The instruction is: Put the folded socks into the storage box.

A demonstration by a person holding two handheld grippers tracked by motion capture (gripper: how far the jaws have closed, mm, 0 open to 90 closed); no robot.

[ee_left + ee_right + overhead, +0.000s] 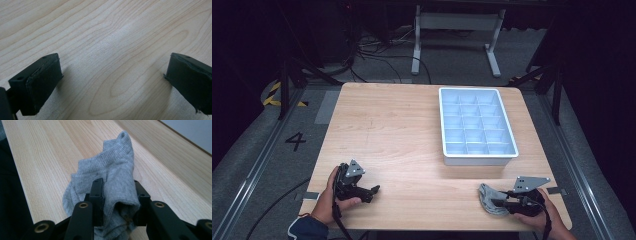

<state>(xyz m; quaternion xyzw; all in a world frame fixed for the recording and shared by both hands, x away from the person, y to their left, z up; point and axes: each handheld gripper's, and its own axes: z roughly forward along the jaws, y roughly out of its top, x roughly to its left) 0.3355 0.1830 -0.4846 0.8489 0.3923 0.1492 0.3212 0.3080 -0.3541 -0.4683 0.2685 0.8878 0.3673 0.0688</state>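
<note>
Pale wood desk carries everything: at its five o'clock corner the right tongs pinch a grey sock lying on the wood. Left tongs, at seven o'clock, rest spread and empty. A blue divided tray sits at one o'clock.

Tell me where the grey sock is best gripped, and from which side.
Grip the grey sock at its bunched near end, coming in low along the table from the person's edge. The right gripper already pinches that thick fold there, while the far end lies flat and thin, likely harder to catch.
</note>
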